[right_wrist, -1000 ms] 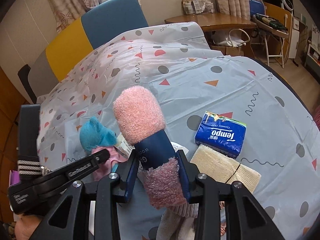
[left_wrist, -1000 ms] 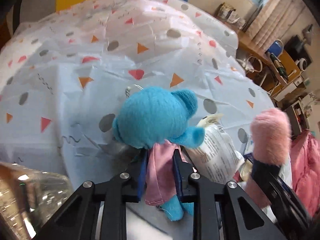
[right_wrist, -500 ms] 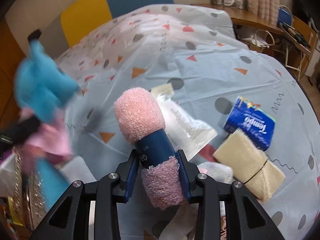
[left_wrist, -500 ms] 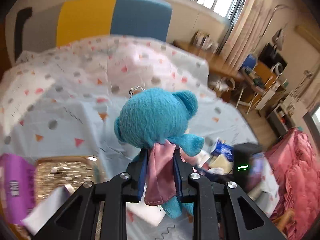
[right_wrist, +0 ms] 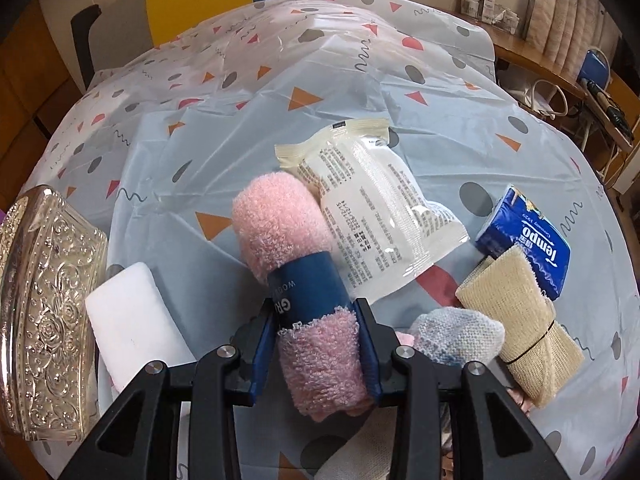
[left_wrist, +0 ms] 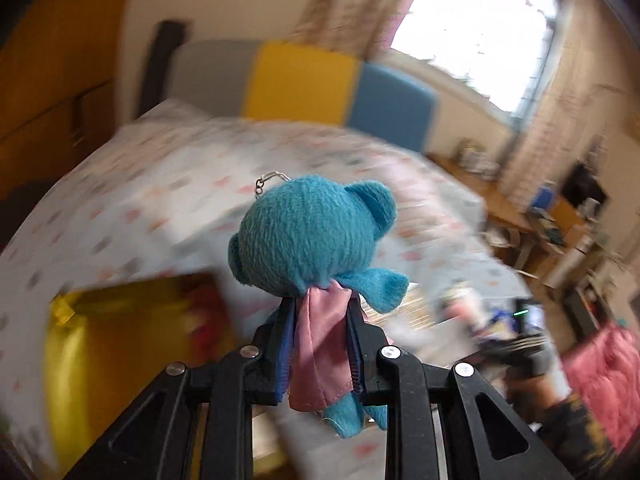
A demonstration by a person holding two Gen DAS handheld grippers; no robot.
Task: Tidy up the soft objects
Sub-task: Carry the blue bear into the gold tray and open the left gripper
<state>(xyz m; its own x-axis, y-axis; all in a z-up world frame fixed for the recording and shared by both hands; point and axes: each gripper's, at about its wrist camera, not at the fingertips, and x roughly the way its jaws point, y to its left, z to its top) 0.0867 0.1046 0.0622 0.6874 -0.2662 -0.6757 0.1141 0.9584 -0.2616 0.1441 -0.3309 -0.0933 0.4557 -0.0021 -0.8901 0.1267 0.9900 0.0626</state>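
Two grippers pinch: my left gripper (left_wrist: 320,340) a blue plush bear (left_wrist: 312,236), my right gripper (right_wrist: 320,344) a rolled pink towel (right_wrist: 296,264); a white plastic packet (right_wrist: 376,208) lies touching the towel, a white foam block (right_wrist: 128,316) beside.

Left claw (left_wrist: 318,344) clamped, raised; right claw (right_wrist: 320,348) clamped, low.

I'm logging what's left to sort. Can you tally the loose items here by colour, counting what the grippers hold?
Pink: 1, rolled pink towel
Blue: 2, blue plush bear, blue tissue pack
White: 2, white sponge block, white plastic packet
Beige: 1, beige cloth bundle
Pale knitted: 1, knitted cloth
Total: 7
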